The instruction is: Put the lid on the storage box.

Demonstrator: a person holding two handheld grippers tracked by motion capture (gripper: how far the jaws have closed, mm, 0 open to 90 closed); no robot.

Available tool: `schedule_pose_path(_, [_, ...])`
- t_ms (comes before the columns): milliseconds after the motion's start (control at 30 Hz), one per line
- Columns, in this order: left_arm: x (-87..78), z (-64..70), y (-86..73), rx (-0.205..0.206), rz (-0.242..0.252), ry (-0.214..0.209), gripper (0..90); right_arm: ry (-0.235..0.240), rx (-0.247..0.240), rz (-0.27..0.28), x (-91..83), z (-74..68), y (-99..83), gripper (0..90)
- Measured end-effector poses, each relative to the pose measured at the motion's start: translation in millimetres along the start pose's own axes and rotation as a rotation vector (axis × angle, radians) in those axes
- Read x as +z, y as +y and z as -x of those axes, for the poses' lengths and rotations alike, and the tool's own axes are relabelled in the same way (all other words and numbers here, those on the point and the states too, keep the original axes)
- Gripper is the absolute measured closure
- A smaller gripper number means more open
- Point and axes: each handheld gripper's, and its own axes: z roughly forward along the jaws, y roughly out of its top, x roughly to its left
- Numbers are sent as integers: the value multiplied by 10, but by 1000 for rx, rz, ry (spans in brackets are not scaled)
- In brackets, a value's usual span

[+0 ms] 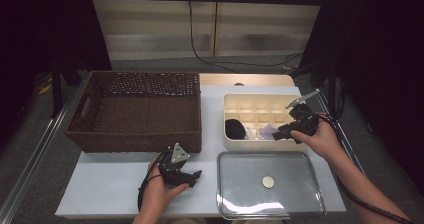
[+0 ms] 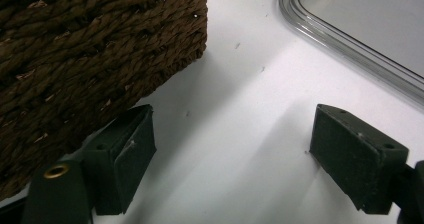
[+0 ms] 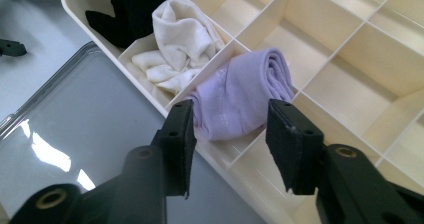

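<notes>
We saw a white tabletop (image 1: 115, 184) in a dark room; left tongs (image 2: 235, 159) wide, right tongs (image 3: 230, 134) wide around the lilac cloth (image 3: 240, 96).

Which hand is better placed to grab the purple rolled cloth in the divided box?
Right. The right gripper hangs open at the cream box, its jaws flanking the purple cloth. The left gripper sits open on the table beside the wicker basket.
</notes>
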Motion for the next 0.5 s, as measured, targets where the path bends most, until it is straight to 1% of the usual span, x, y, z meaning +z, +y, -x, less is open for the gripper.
schedule_pose_path(67, [2,3,-1,-6,3,-2,176,-2,-7,2,-22,-14,-27,491])
schedule_pose_path(100, [1,1,0,-3,2,0,176,-2,-9,7,-38,-26,-44,477])
schedule_pose_path(167, [3,4,-1,-8,3,-3,176,3,-22,12,-77,-41,-87,455])
schedule_pose_path(267, [2,2,-1,-7,3,-2,176,4,-28,24,-122,-43,-146,423])
schedule_pose_path(333, [0,-1,0,0,0,-1,176,1,-24,34,-145,-47,-187,389])
schedule_pose_path(433, [1,0,0,-4,2,-1,176,-8,-27,45,-173,-52,-271,371])
schedule_pose_path(500, [1,1,-1,-5,1,-3,176,-6,-25,43,-173,-48,-328,354])
